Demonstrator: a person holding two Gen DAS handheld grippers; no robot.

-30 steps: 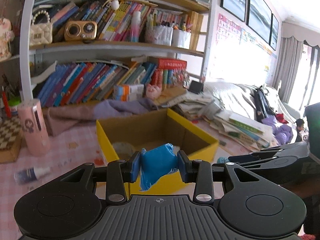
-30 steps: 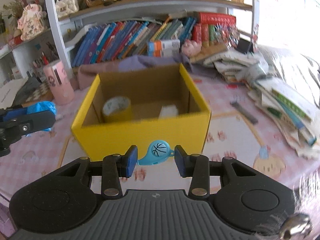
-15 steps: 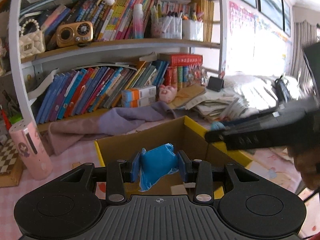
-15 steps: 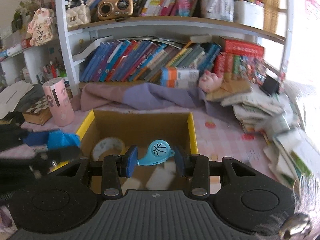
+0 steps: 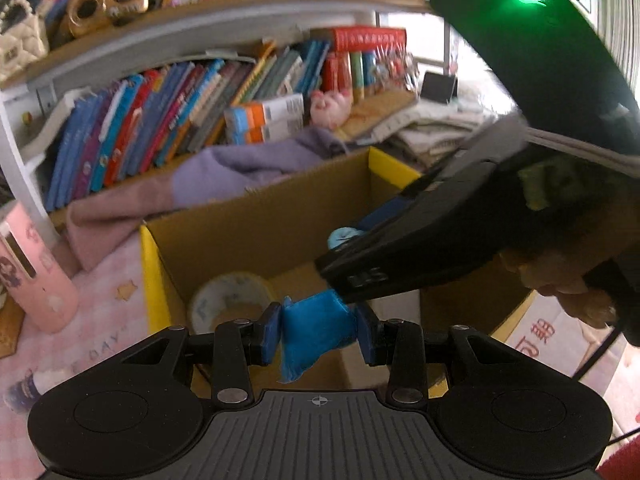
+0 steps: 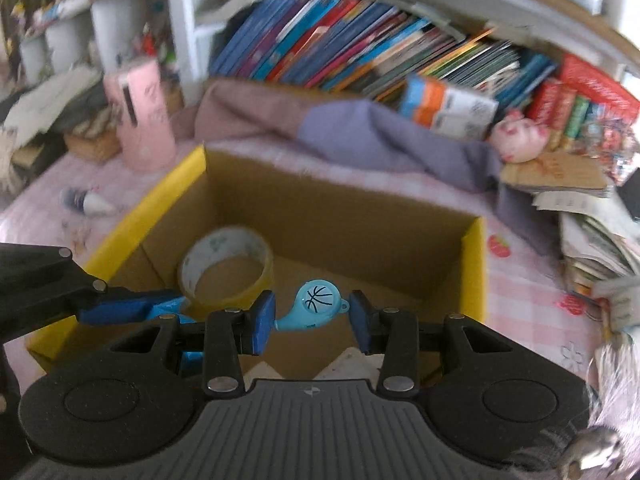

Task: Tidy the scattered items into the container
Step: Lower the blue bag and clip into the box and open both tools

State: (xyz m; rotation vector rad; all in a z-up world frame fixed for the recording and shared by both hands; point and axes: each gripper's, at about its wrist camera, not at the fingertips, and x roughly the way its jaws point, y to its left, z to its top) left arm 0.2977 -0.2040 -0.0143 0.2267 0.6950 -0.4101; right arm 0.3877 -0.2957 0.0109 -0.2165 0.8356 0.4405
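A yellow cardboard box point(image 5: 149, 264) point(image 6: 168, 196) stands open on the pink table. Inside lies a roll of tape point(image 5: 230, 302) point(image 6: 226, 268). My left gripper point(image 5: 318, 334) is shut on a blue crumpled packet point(image 5: 316, 328) over the box's near side. My right gripper point(image 6: 310, 320) is over the box; a light-blue whistle with a basketball print point(image 6: 316, 304) sits between its jaws, which have widened. It touches the left pad and a small gap shows at the right pad. The right gripper's body point(image 5: 420, 240) crosses the left wrist view.
A pink tumbler point(image 5: 34, 276) point(image 6: 142, 116) stands left of the box. A small bottle point(image 6: 86, 202) point(image 5: 28, 386) lies on the table. Purple cloth point(image 6: 360, 136), a bookshelf point(image 5: 180, 108) and stacked papers point(image 6: 600, 232) surround the box.
Both grippers have moved forward and tilted down over the open box. The right jaws have spread a little around the whistle. The left gripper still holds the blue packet.
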